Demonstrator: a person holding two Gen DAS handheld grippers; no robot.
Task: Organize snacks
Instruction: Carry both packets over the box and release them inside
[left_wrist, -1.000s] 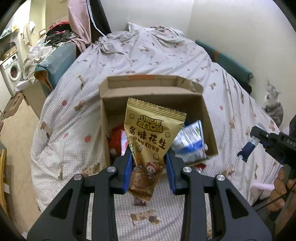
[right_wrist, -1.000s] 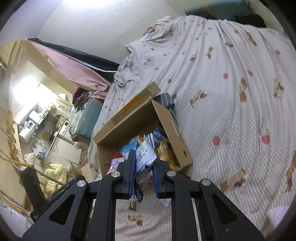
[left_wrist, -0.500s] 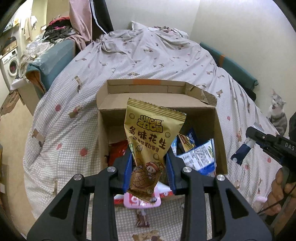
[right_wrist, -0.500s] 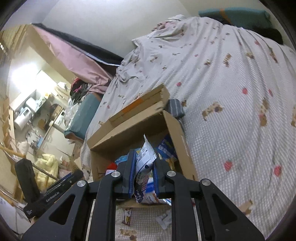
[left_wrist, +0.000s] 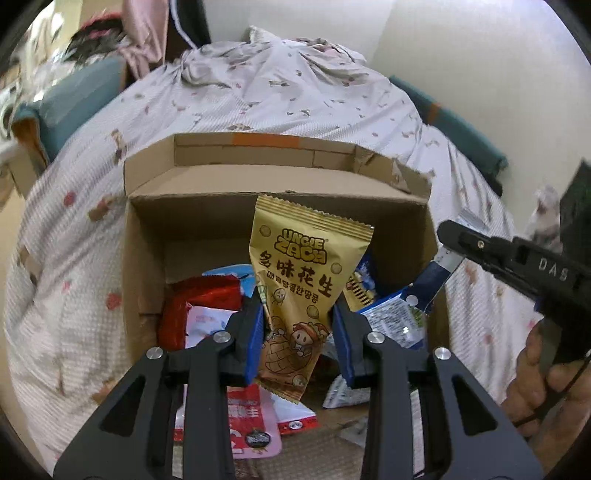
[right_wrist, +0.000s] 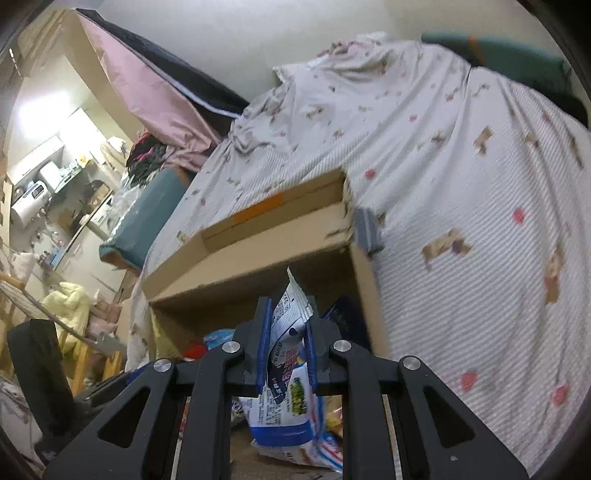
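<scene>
My left gripper (left_wrist: 298, 334) is shut on a gold peanut packet (left_wrist: 303, 280) and holds it upright over the open cardboard box (left_wrist: 207, 186) on the bed. Inside the box lie a red packet (left_wrist: 201, 299), a pink packet (left_wrist: 251, 428) and blue-and-white packets (left_wrist: 395, 321). My right gripper (right_wrist: 286, 345) is shut on a blue-and-white snack packet (right_wrist: 290, 321) over the right side of the box (right_wrist: 280, 254). The right gripper also shows in the left wrist view (left_wrist: 448, 232), with its packet hanging below it.
The box sits on a bed with a patterned white quilt (left_wrist: 280, 85). A cat (left_wrist: 546, 218) sits at the right by the wall. A teal cushion (right_wrist: 147, 214) and cluttered furniture stand to the left of the bed.
Both grippers have moved forward, closer to the box. The packets they hold now hang over its inside. Neither grip has changed.
</scene>
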